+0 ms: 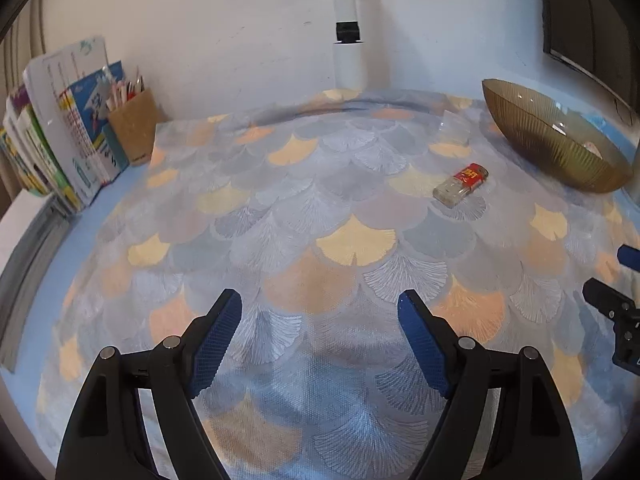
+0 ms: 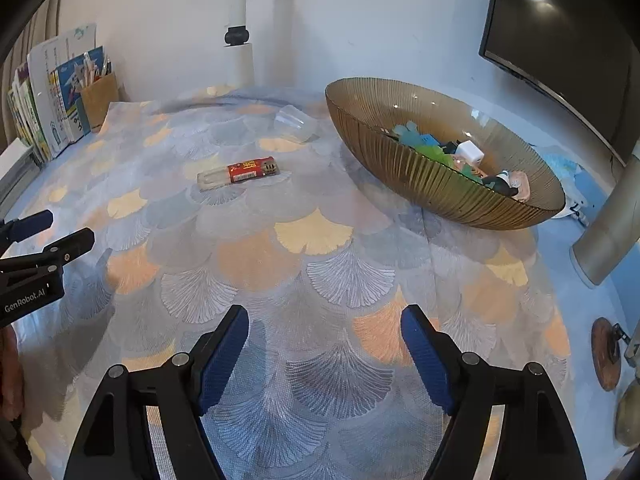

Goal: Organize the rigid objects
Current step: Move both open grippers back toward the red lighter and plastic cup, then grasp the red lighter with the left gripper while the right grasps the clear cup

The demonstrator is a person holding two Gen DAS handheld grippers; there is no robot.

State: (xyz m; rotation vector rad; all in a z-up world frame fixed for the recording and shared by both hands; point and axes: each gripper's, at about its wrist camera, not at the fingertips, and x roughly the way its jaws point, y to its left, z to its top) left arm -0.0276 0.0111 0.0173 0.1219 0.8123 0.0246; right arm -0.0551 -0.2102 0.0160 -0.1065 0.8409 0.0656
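A clear lighter with a red label [image 1: 462,185] [image 2: 238,174] lies on its side on the patterned tablecloth. A ribbed amber glass bowl [image 1: 552,140] [image 2: 420,176] stands to its right and holds several small items, among them a white cube [image 2: 470,152] and green pieces. A small clear cup [image 1: 454,130] [image 2: 295,122] lies behind the lighter. My left gripper [image 1: 320,306] is open over bare cloth, well short of the lighter. My right gripper [image 2: 325,320] is open too, with nothing between its fingers. Each gripper shows at the edge of the other's view.
Books [image 1: 52,136] and a brown pen holder [image 1: 134,128] stand at the back left by the wall. A white pole [image 1: 348,24] rises at the back. A dark monitor [image 2: 560,28] hangs at the right, with a grey cylinder [image 2: 608,224] below it.
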